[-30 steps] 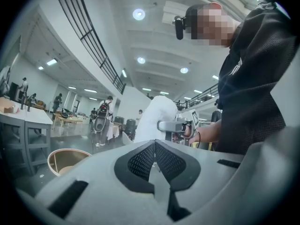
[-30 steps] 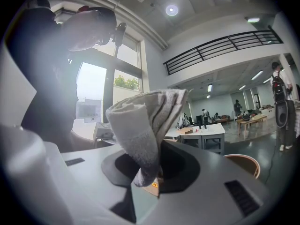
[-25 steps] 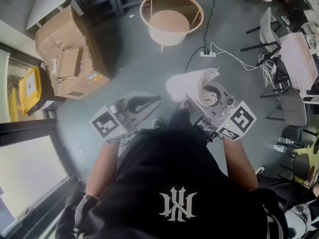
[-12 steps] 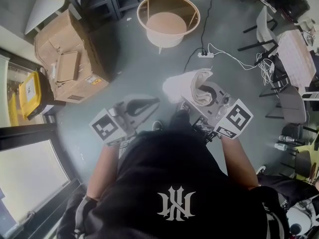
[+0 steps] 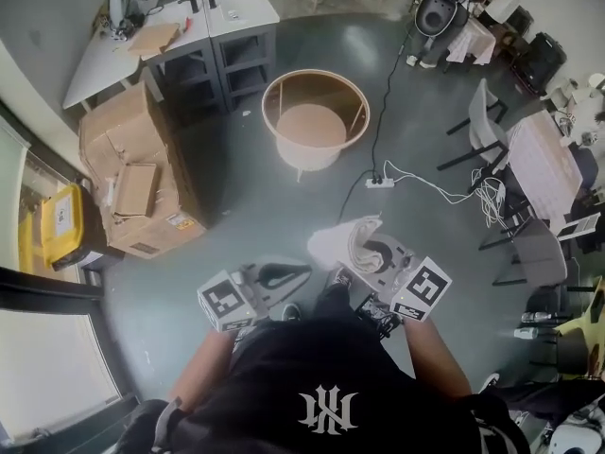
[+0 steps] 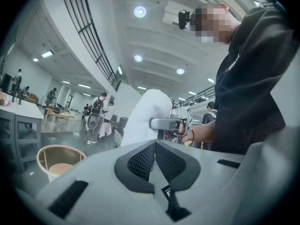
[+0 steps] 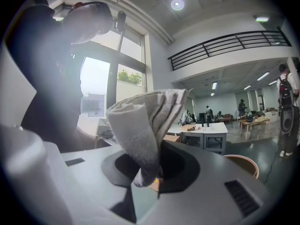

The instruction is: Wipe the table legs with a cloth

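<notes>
Right gripper (image 5: pixel 363 253) is clenched on a white cloth (image 5: pixel 342 238); the right gripper view shows the folded towelling pinched between the black pads and standing up out of them in a thick roll. Left gripper (image 5: pixel 301 270) has its jaws pressed together with nothing between them, the two ribbed pads meeting along a single line. Both are held out level in front of the person, who wears a black top and stands over them, the left one just beside the right, with the cloth's free end hanging between their tips.

Beneath everything is a smooth grey floor (image 5: pixel 265 206), glossy enough to catch the ceiling lights. A tall window fills the wall at the left edge of the head view. Two pale grey desks (image 5: pixel 222 17) stand side by side at the far end. Near them, on the left, sits a big torn cardboard box (image 5: pixel 132 183) with its flaps open. A round wooden table (image 5: pixel 316 121) stands ahead of the person, well apart from both grippers and from the cloth; it has an open ring on top, a disc-shaped shelf below, and thin legs (image 5: pixel 302 172) under it. Grey chairs (image 5: pixel 487 135) and a cluttered work table line the right side. A yellow crate (image 5: pixel 61 225) rests by the window. A white power strip (image 5: pixel 381 182) lies on the floor to the right of the round table, cables trailing from it.
</notes>
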A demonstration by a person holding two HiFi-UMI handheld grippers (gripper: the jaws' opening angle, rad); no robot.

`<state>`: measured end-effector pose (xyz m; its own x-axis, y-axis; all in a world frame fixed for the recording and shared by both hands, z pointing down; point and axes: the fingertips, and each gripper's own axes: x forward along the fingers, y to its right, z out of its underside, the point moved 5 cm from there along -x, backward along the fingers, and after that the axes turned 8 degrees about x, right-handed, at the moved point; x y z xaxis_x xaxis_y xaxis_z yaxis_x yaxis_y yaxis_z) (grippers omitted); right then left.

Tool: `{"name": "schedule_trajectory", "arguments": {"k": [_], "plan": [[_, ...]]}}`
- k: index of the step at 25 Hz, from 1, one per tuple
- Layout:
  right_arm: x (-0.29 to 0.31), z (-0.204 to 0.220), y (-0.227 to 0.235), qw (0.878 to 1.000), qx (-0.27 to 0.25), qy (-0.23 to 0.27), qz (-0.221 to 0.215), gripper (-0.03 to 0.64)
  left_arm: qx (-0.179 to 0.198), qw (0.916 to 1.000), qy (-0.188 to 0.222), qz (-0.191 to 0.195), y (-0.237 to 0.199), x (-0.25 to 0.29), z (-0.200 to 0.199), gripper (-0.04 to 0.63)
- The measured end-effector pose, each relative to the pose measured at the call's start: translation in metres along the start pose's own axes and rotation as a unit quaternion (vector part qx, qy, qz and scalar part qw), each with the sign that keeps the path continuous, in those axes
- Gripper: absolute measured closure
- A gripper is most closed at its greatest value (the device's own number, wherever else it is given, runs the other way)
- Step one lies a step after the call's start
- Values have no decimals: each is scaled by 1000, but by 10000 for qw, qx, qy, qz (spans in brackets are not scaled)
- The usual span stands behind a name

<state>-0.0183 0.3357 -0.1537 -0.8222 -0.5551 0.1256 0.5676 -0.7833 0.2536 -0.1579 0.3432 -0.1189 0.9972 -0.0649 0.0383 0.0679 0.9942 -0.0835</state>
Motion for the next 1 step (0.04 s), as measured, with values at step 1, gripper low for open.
{"name": "schedule_trajectory", "arguments": {"k": [1], "plan": [[-2, 1, -6, 10000, 34, -26, -40, 537, -58, 10000, -12, 55, 5, 0, 0, 589]]}}
